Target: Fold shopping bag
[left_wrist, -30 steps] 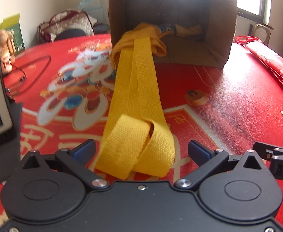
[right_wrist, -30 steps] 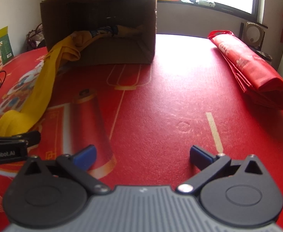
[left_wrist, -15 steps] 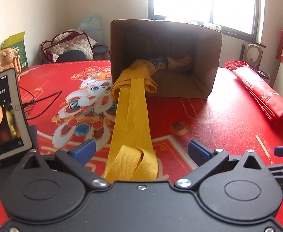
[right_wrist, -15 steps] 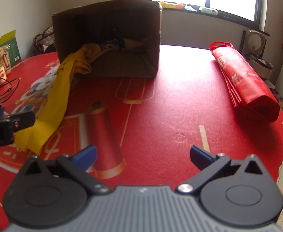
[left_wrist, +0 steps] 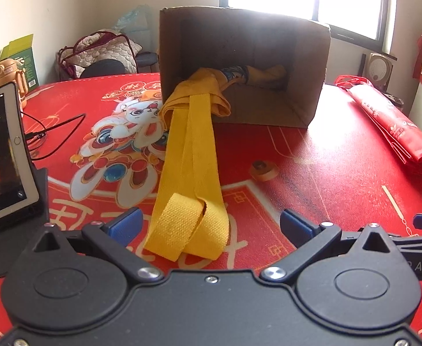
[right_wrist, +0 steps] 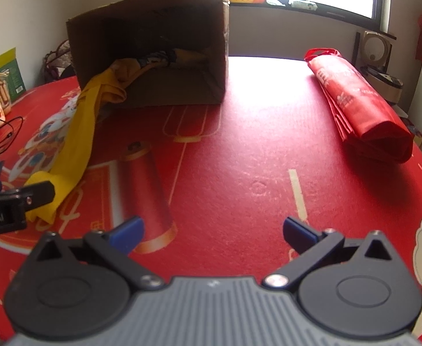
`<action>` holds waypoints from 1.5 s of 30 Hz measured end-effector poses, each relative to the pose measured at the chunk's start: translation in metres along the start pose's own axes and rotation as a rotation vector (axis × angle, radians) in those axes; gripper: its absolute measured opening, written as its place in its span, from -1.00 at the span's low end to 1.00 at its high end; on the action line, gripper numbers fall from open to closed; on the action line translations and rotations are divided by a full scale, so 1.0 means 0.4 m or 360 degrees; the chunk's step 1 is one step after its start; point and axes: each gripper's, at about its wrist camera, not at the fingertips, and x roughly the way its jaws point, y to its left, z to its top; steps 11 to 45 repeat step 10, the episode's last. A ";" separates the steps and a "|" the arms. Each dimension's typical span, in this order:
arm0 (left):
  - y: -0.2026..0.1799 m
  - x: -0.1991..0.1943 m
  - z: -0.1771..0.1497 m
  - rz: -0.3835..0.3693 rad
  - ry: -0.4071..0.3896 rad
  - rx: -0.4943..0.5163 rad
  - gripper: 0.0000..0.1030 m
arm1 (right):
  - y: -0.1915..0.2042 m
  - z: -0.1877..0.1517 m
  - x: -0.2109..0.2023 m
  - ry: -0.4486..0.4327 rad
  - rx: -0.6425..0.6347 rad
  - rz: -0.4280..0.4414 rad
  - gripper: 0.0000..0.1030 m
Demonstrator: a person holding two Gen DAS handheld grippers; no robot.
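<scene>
Here, taking the cardboard box [left_wrist: 244,66] as the landmark: left of it and nearer the camera stands a tablet [left_wrist: 0,155]. The yellow shopping bag [left_wrist: 264,75] lies mostly inside the box, its yellow handle straps [left_wrist: 189,178] trailing out of the opening toward the left gripper [left_wrist: 209,225], whose jaws are spread wide with the strap loops between them, ungripped. The right gripper [right_wrist: 212,229] hovers over bare red tablecloth [right_wrist: 240,150], jaws apart, empty. Right of the box lies a red folded bag [right_wrist: 361,106]. Best to close low on both strap loops together, then draw straight back so the bag slides out.

Coarse woven yellow webbing straps [left_wrist: 186,225]
</scene>
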 end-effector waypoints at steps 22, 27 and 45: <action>-0.005 0.002 -0.002 -0.0007 -0.0023 0.0007 0.99 | 0.001 0.001 0.008 0.0009 0.0003 -0.0005 0.99; -0.005 0.002 -0.002 -0.0007 -0.0023 0.0007 0.99 | 0.001 0.001 0.008 0.0009 0.0003 -0.0005 0.99; -0.005 0.002 -0.002 -0.0007 -0.0023 0.0007 0.99 | 0.001 0.001 0.008 0.0009 0.0003 -0.0005 0.99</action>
